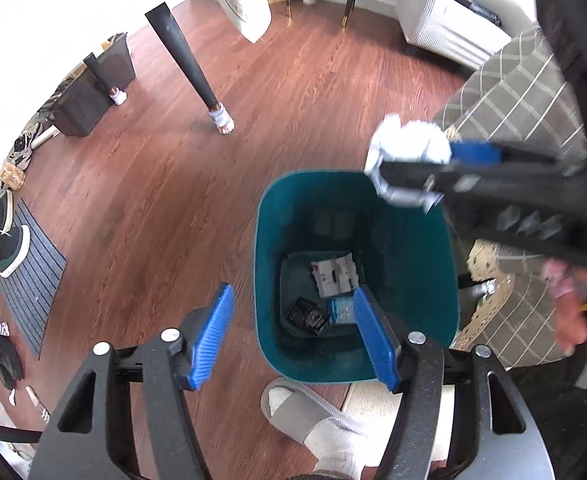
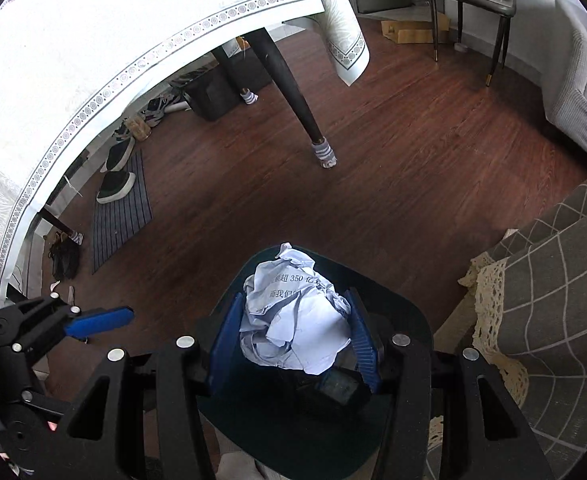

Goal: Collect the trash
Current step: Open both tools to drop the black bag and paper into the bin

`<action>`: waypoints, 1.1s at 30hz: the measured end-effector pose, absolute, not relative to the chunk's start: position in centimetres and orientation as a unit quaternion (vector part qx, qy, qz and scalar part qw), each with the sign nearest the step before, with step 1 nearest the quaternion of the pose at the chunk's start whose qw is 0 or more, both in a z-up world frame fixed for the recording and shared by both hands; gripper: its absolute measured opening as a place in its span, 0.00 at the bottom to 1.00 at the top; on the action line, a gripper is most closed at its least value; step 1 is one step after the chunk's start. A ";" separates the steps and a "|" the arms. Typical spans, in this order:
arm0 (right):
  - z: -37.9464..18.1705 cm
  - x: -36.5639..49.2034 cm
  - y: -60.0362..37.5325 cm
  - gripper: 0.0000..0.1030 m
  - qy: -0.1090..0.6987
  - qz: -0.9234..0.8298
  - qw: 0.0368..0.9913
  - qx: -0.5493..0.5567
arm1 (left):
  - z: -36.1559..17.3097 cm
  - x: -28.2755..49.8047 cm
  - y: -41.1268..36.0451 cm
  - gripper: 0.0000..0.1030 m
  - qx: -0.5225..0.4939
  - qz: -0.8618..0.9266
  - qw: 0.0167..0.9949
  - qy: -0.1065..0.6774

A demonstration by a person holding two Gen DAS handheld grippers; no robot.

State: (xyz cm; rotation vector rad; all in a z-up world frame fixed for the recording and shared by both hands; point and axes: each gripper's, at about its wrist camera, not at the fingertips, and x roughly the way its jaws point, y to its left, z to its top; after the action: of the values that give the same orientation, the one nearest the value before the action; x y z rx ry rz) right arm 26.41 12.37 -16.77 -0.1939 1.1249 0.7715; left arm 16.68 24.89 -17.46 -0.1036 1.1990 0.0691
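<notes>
A teal trash bin (image 1: 265,240) stands on the wooden floor, with a white printed packet (image 1: 333,274), a black wrapper (image 1: 307,316) and a blue packet (image 1: 341,310) at its bottom. My left gripper (image 1: 293,344) is open and empty, low over the bin's near rim. My right gripper (image 2: 293,332) is shut on a crumpled ball of printed white paper (image 2: 297,320) and holds it above the bin (image 2: 405,312). In the left wrist view the paper ball (image 1: 409,142) hangs over the bin's far right rim.
A dark table leg (image 1: 185,64) with a sock foot stands on the floor behind the bin. A checked grey sofa cover (image 1: 505,104) is on the right. A striped mat (image 1: 33,276) with shoes lies at left. A slippered foot (image 1: 305,412) is beside the bin.
</notes>
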 end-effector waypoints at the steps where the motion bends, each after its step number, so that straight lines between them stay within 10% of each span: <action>1: -17.1 26.4 12.4 0.51 0.523 0.353 0.770 -0.093 | -17.0 16.6 25.2 0.62 -0.053 0.031 0.827 0.558; 33: -25.9 20.3 10.7 0.62 0.576 0.355 0.706 -0.210 | -2.8 16.0 25.8 0.47 -0.152 0.031 0.924 0.350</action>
State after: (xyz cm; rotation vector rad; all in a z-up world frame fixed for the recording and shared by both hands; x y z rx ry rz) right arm 20.35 10.73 -25.85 -0.4665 1.2793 0.7898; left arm 16.02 25.79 -2.83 -0.3111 0.7174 0.0627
